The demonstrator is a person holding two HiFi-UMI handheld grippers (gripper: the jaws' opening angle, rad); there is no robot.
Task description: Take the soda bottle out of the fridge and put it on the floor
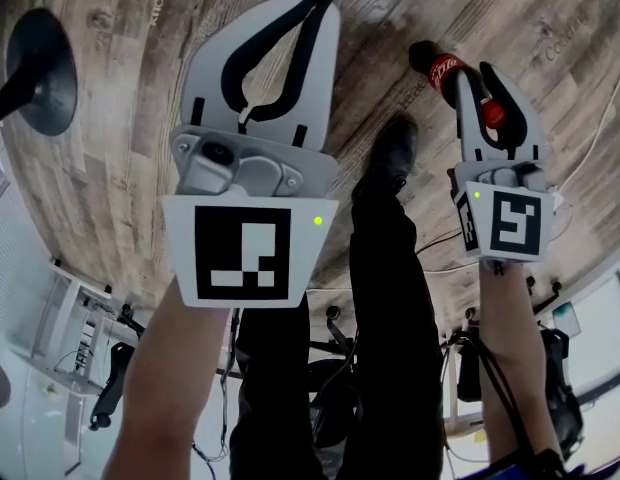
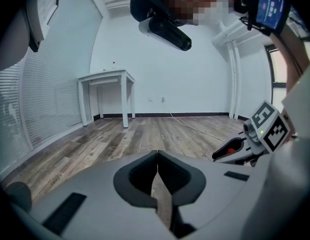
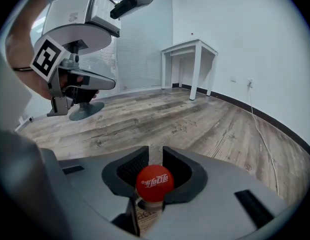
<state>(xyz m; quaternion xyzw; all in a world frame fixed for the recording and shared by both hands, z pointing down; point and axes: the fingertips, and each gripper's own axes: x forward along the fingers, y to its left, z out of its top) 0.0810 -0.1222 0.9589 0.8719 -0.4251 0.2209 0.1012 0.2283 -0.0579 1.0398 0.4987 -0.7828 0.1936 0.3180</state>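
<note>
The soda bottle [image 1: 443, 68] is dark with a red label and hangs over the wood floor [image 1: 120, 148]. My right gripper [image 1: 473, 73] is shut on its neck. In the right gripper view its red cap [image 3: 154, 182] stands just above the dark pads [image 3: 126, 171], which press on the neck below; the body is hidden under the jaws. My left gripper [image 1: 325, 3] is held level with it to the left, shut, tips touching, with nothing between them [image 2: 157, 156]. No fridge is in view.
The person's dark trousers and shoe [image 1: 390, 153] stand between the two grippers. A round black stand base [image 1: 40, 68] sits on the floor at the left. A white table [image 2: 107, 79] stands by the far wall, and a cable [image 3: 260, 129] runs along the floor.
</note>
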